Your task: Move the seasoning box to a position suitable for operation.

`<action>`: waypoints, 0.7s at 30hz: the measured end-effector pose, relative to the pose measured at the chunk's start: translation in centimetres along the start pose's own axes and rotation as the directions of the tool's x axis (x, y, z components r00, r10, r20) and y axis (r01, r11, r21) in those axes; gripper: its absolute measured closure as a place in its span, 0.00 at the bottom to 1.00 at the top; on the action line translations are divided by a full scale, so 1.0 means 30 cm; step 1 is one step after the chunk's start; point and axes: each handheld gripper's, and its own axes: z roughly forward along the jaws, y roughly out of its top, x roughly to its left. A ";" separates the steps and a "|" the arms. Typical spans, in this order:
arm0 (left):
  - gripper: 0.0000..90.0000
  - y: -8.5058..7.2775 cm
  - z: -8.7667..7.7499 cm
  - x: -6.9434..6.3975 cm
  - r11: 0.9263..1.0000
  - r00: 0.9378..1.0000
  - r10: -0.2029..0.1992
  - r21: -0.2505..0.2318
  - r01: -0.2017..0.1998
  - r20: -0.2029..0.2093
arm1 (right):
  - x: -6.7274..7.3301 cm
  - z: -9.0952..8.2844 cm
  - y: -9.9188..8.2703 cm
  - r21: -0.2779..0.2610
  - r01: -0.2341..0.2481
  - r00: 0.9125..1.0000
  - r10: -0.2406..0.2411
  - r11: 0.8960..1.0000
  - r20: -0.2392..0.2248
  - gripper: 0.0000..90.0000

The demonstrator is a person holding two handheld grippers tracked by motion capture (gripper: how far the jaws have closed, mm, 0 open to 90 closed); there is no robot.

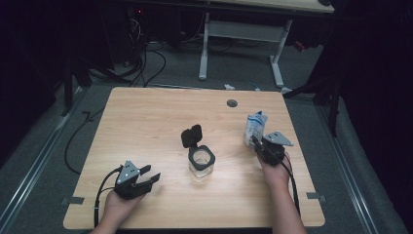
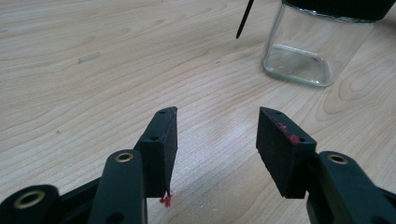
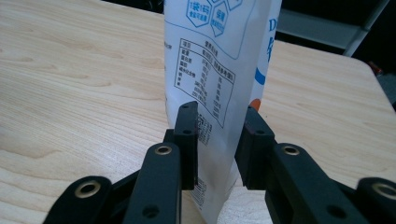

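The soft white pouch point(image 3: 219, 88) could fold or slip and tip over, because the right gripper point(image 3: 218, 140) pinches it low down, near its bottom. It might also spill if it is tipped badly over the glass jar point(image 1: 201, 162). The pouch stands upright near the right edge of the wooden table point(image 1: 146, 126), with blue shapes and a small printed chart on it. The jar sits in the middle, its black lid point(image 1: 191, 135) flipped up. The left gripper point(image 2: 217, 140) rests near the jar, jaws spread wide, holding nothing.
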 end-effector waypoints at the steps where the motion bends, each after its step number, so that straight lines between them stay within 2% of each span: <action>1: 0.54 0.000 -0.001 0.000 1.000 1.000 0.001 0.001 -0.001 0.000 | -0.002 0.000 0.001 0.004 -0.008 1.000 0.008 1.000 -0.003 0.81; 6: 0.54 -0.001 0.001 0.003 1.000 1.000 -0.001 0.001 0.001 -0.002 | -0.004 -0.001 0.003 0.000 -0.036 0.999 0.036 0.999 -0.003 0.94; 10: 0.54 -0.002 0.001 0.004 1.000 1.000 -0.004 0.000 0.004 0.002 | 0.003 -0.004 0.006 0.003 -0.030 1.000 0.029 1.000 0.006 0.96; 13: 0.54 -0.002 0.000 0.004 1.000 1.000 -0.005 0.000 0.005 0.004 | -0.001 -0.007 0.007 0.007 -0.035 0.999 0.035 0.999 -0.004 0.97; 16: 0.53 -0.001 -0.003 0.005 1.000 1.000 -0.008 -0.003 0.008 0.013 | -0.001 -0.008 0.007 0.011 -0.055 0.998 0.055 0.998 -0.007 0.97; 21: 0.53 -0.002 -0.003 0.004 1.000 1.000 -0.006 -0.004 0.006 0.019 | 0.011 -0.009 0.009 0.015 -0.026 1.000 0.026 1.000 -0.001 0.98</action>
